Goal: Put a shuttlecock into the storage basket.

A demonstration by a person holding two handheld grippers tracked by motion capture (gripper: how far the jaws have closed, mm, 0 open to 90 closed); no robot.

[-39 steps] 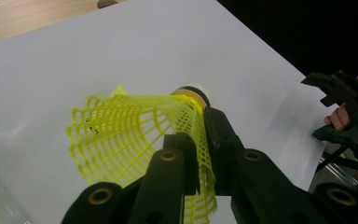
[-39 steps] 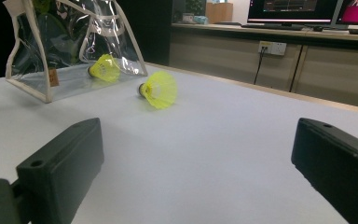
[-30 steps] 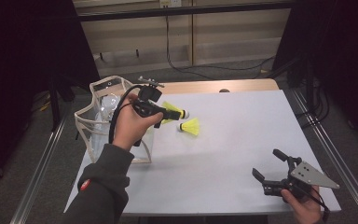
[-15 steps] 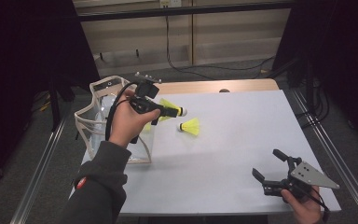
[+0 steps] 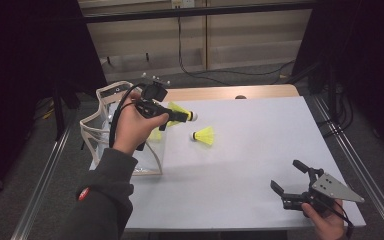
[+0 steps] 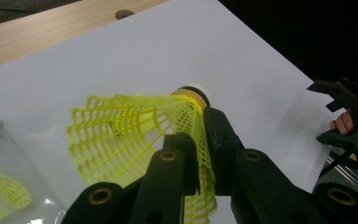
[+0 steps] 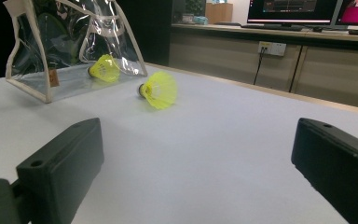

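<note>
- While my left claw [image 6: 200, 154] pinched it tight above the clear bag [image 5: 100, 131], the yellow netted shuttlecock [image 6: 135, 135] had a white tip.
- White table [image 5: 250, 150]; dark room; my right claw [image 5: 294, 186] stood wide, holding nothing.

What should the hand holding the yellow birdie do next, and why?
Probably carry it over the clear bag's open top. The left tongs are pinching the birdie by its net skirt, up off the table, right beside the bag, and one birdie already lies inside.
</note>
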